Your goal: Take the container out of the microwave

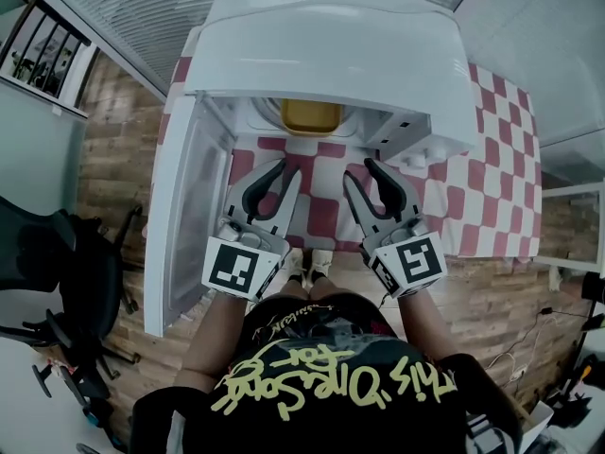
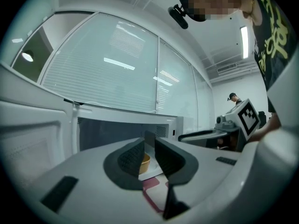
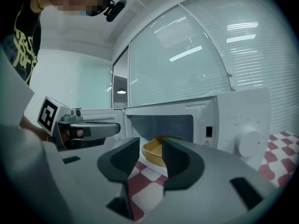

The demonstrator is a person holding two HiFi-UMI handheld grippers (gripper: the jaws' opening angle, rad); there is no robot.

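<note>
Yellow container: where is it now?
Head view, top centre: the yellow container sits inside the open microwave, ahead of the left claw and right claw, neither touching it.

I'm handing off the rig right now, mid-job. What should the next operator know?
Left gripper: jaws slightly apart, empty, pointed at the microwave opening.
Right gripper: jaws wider apart, empty, beside the left one.
Container: yellow, inside the microwave, not touched by either gripper.
Door: swung open at the left.
Done: door open, both grippers in front of the opening.
Left: reach in, grip the container, bring it out, probably onto the checked cloth.
</note>
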